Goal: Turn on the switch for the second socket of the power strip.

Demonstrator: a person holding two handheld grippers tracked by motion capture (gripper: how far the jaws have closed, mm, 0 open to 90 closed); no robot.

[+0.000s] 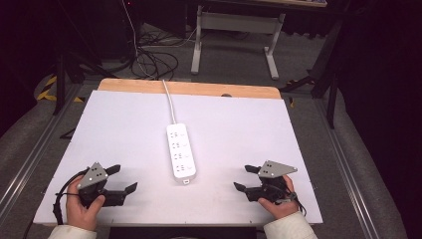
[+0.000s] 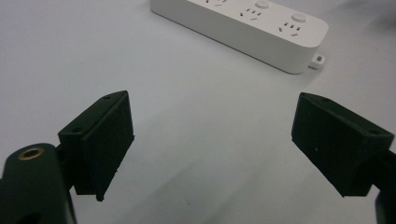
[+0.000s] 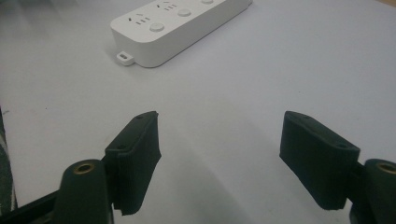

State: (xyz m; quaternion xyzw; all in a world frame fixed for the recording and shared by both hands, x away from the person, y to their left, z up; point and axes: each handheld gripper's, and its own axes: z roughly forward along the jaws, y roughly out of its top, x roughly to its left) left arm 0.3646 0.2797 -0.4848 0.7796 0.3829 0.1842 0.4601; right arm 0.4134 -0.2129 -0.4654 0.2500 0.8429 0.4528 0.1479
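The power strip (image 1: 181,152) lies lengthwise away from me between my left tongs (image 1: 121,180) and right tongs (image 1: 246,178), both open, empty, about equally near.

The left gripper (image 1: 121,178) sits low at the table's (image 1: 124,124) near left corner, jaws wide apart; the right gripper (image 1: 246,178) mirrors it at the near right corner, jaws equally spread.

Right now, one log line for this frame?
left tool: open, empty, near edge | right tool: open, empty, near edge | power strip: flat mid-table, between tools, untouched | cord: runs off far edge
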